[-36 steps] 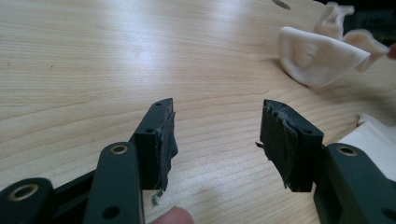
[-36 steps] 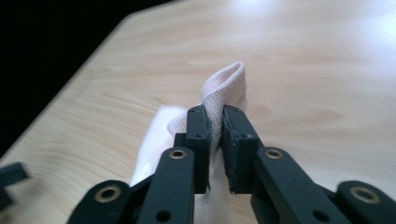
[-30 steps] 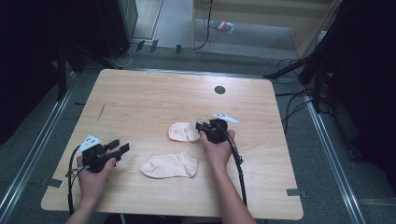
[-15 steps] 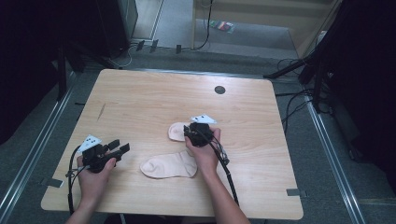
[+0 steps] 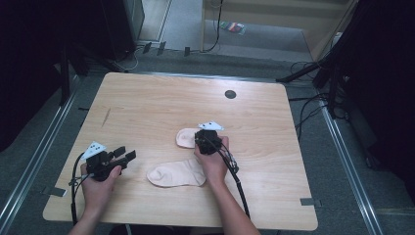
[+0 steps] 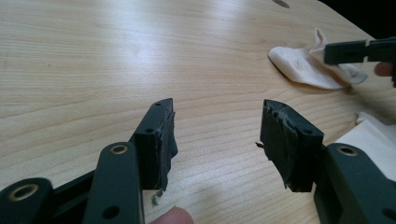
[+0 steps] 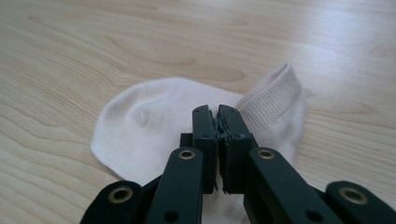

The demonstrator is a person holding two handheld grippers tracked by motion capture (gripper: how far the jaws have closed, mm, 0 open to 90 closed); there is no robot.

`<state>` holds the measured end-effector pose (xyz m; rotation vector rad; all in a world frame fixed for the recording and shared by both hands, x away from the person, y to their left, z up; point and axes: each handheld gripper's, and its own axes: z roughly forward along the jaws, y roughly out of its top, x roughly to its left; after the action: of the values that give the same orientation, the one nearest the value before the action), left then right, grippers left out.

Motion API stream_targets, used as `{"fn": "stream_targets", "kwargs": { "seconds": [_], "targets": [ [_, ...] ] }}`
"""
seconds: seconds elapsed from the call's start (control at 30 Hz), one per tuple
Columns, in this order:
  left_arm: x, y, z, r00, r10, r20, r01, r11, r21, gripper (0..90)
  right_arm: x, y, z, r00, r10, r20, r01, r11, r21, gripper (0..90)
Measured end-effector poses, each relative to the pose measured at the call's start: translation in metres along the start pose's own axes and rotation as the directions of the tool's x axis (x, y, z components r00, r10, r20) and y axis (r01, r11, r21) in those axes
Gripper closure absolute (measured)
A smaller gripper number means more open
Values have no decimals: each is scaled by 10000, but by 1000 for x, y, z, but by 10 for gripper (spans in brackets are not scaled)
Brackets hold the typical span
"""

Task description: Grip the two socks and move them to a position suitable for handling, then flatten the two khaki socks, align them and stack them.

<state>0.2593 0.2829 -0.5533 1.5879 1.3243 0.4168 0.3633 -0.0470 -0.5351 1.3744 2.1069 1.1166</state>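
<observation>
Jaws on my right gripper [image 7: 218,116] just closed, pinching the far sock [image 7: 154,126] beside its ribbed cuff [image 7: 273,95]; left gripper [image 6: 215,128] half open, empty. Sock's light, limp, drapes; second sock [image 5: 177,173] lies nearer me on bench [image 5: 147,107].

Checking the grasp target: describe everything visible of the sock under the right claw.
The far sock is pale cream knit, ankle-length, with a ribbed cuff raised and folded open. It lies flattish on the wooden table, apart from the nearer sock. The right claw is shut on its fabric near the cuff.
</observation>
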Motion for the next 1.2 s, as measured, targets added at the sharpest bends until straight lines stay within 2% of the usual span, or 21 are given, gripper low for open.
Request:
{"fn": "stream_targets", "kwargs": {
  "seconds": [0.03, 0.1, 0.17, 0.2, 0.33, 0.4, 0.43, 0.5, 0.57, 0.6, 0.67, 0.77, 0.83, 0.97, 1.0, 1.03, 1.1, 1.2],
  "targets": [
    [0, 0, 0, 10000, -10, 0, 10, 10000, 1, 456, -2, 1, -5, 9998, 169, -92, -171, 9997, -167, 871],
    [0, 0, 0, 10000, -11, 5, 11, 10000, -1, 456, -10, 1, -14, 9961, 676, -564, -707, 9960, -555, 871],
    [0, 0, 0, 10000, -5, 11, 5, 10000, -2, 456, -19, 2, -23, 9861, 1363, -950, -1433, 9872, -706, 869],
    [0, 0, 0, 10000, -3, 12, 3, 10000, 10, 456, -24, 1, -27, 9825, 1556, -1023, -1641, 9832, -803, 866],
    [0, 0, 0, 10000, 32, -7, -32, 10000, 47, 456, -42, -4, -40, 9752, 2050, -838, -2131, 9716, -1027, 860],
    [0, 0, 0, 10000, 27, -17, -27, 10000, 26, 456, -54, -9, -46, 9687, 2367, -747, -2441, 9631, -1131, 850],
    [0, 0, 0, 10000, 26, -10, -26, 10000, 39, 456, -60, -12, -48, 9620, 2608, -806, -2687, 9568, -1110, 841],
    [0, 0, 0, 10000, 25, -12, -25, 10000, 32, 456, -75, -20, -53, 9431, 3217, -844, -3302, 9359, -1224, 830],
    [0, 0, 0, 10000, 40, -37, -40, 10000, 27, 456, -90, -28, -57, 9292, 3657, -535, -3695, 9222, -1145, 807],
    [0, 0, 0, 10000, 42, -32, -41, 10000, 42, 455, -100, -33, -60, 9184, 3944, -305, -3951, 9107, -1208, 769],
    [0, 0, 0, 10000, 32, -43, -32, 10000, 40, 455, -112, -40, -66, 9034, 4286, 90, -4231, 8948, -1423, 693],
    [-1, 0, 0, 9999, 75, -78, -75, 10000, 32, 457, -123, -46, -74, 8897, 4548, 391, -4433, 8814, -1634, 613],
    [-1, 0, 0, 9998, 141, -104, -142, 9999, -15, 461, -128, -47, -77, 8877, 4587, 398, -4464, 8787, -1693, 592],
    [-1, 0, 0, 9999, 130, -89, -130, 9999, 0, 463, -127, -42, -81, 8929, 4502, 108, -4407, 8785, -1845, 565],
    [-1, 0, 0, 9999, 113, -85, -113, 9999, 7, 463, -123, -39, -80, 9038, 4279, 77, -4192, 8886, -1862, 565],
    [-1, 0, 0, 9999, 89, -66, -89, 10000, 17, 463, -119, -38, -79, 9108, 4128, 37, -4050, 8953, -1855, 567],
    [-1, 0, 0, 9999, 105, -83, -105, 9999, 1, 462, -108, -33, -76, 9286, 3702, -249, -3684, 9121, -1797, 614],
    [-1, 0, 0, 9998, 141, -103, -141, 9999, 27, 463, -83, -22, -66, 9600, 2685, -794, -2773, 9510, -1368, 659]
  ]
}}
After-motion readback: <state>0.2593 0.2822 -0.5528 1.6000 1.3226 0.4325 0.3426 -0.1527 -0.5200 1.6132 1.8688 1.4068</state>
